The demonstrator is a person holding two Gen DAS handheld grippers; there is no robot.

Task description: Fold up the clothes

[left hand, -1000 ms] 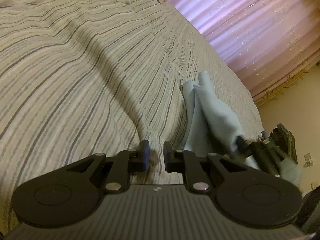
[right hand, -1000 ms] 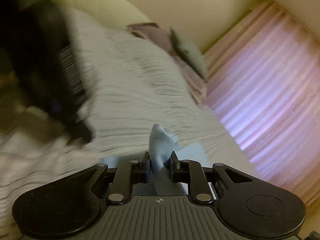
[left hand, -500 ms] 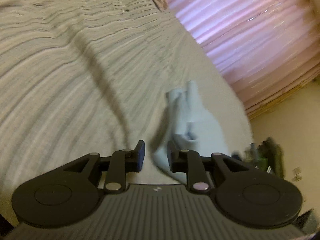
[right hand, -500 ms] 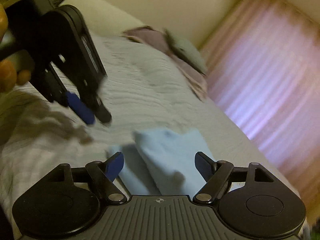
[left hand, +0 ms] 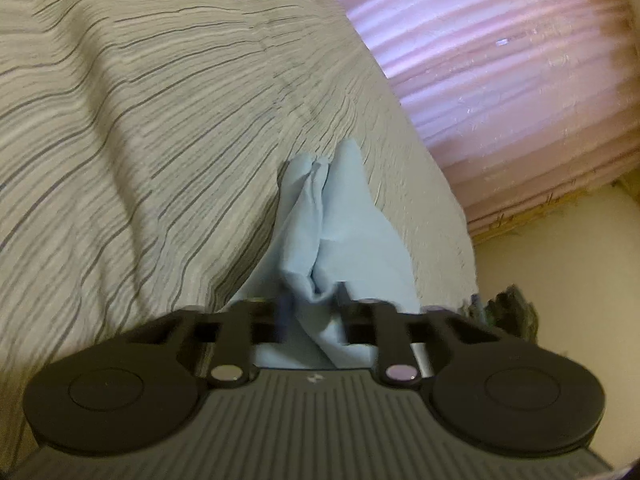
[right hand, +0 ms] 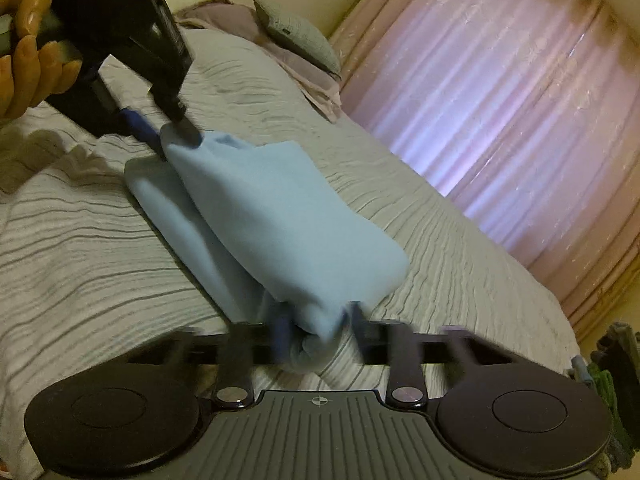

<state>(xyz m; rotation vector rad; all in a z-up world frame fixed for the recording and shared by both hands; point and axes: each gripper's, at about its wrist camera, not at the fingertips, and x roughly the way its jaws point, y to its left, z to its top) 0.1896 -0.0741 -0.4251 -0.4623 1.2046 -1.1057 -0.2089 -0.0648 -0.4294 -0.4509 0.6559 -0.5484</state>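
Cloth (right hand: 280, 216) (light blue) | ends clamped in both jaws, just closed | on bed (right hand: 100, 240)

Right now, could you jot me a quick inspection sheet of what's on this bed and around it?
Surface: bed with a striped grey cover, rumpled.
Job's things: one light blue cloth, partly folded, its two ends lifted.
Clutter: pillows at the head of the bed; a dark heap beyond the bed's edge, too blurred to name.
Grippers: left gripper has just been closing and pinches the cloth's far end; right gripper has just been closing, its blurred fingers on the near end. A hand holds the left one.
Cables: nothing seen.
Surroundings: pink curtain, cream wall.
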